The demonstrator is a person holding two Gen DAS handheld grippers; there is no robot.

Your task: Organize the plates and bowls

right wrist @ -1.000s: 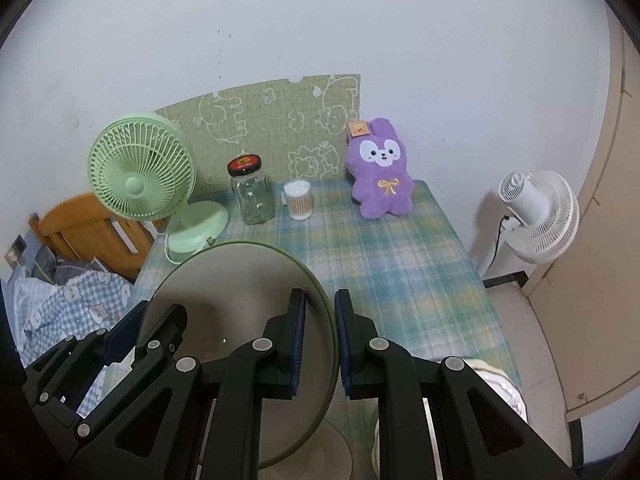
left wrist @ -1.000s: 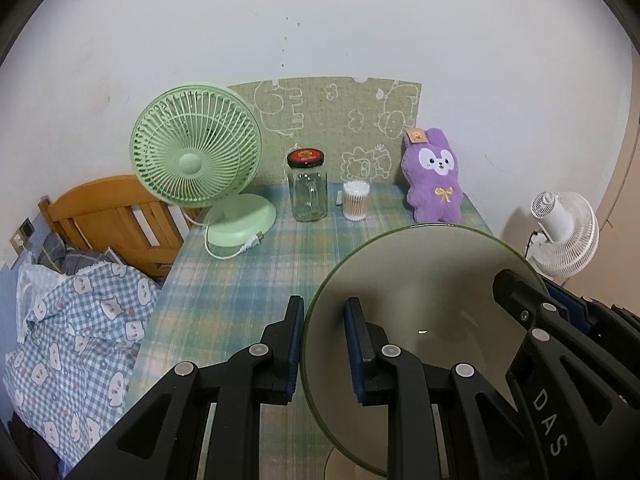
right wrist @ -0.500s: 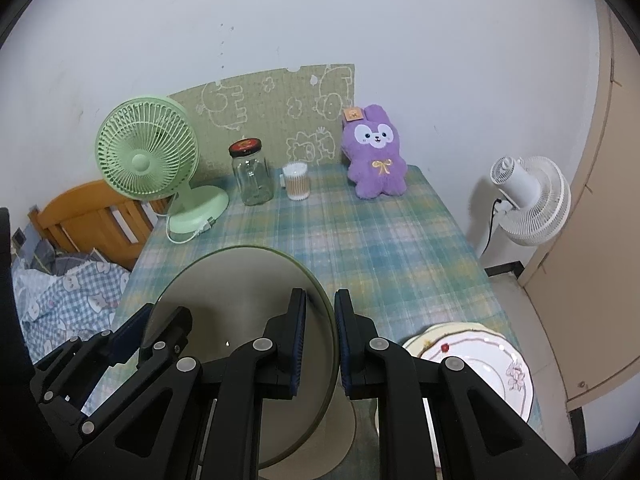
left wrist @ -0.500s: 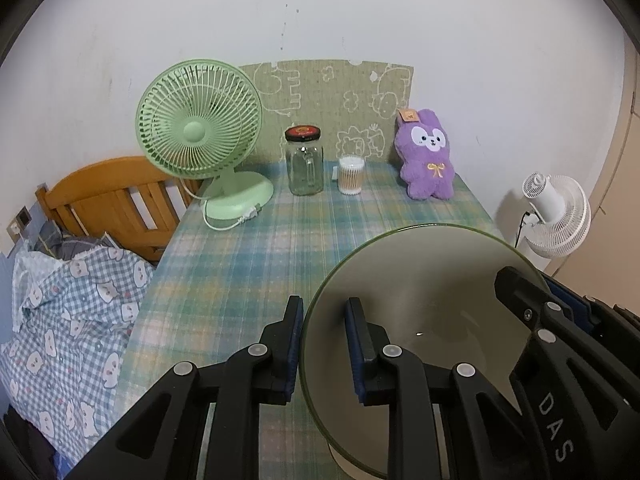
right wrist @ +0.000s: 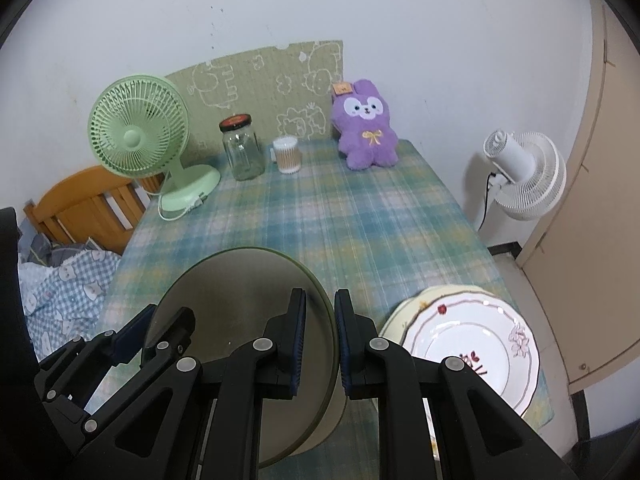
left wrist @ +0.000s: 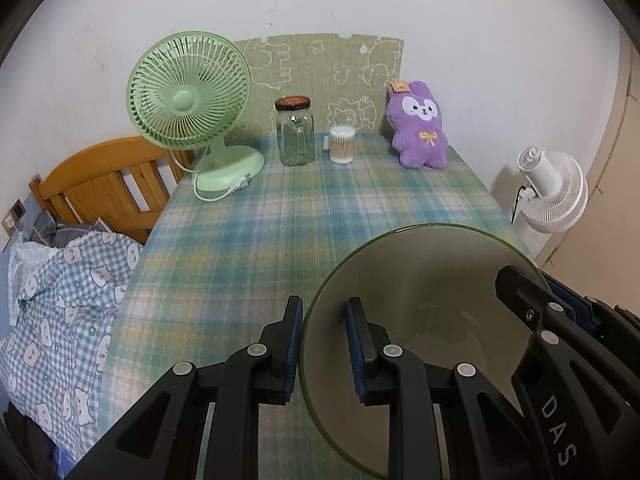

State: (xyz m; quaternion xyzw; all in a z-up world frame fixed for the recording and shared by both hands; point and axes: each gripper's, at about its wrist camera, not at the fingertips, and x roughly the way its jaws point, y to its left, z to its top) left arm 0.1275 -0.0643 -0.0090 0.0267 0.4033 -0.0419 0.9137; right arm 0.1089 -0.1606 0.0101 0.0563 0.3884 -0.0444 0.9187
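The left gripper has its fingers pinched on the left rim of the olive-green bowl, and the right gripper is clamped the same way on the opposite rim, so the bowl hangs between them above the near part of the table. To its right a floral plate lies on a yellowish plate at the near right corner. Since each grip takes only a thin edge, uneven lowering could tilt the bowl, slip it free, or knock it against the plates.

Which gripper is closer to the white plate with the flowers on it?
Right. The right gripper holds the bowl just beside the flowered plate; the left gripper grips the bowl's far rim.
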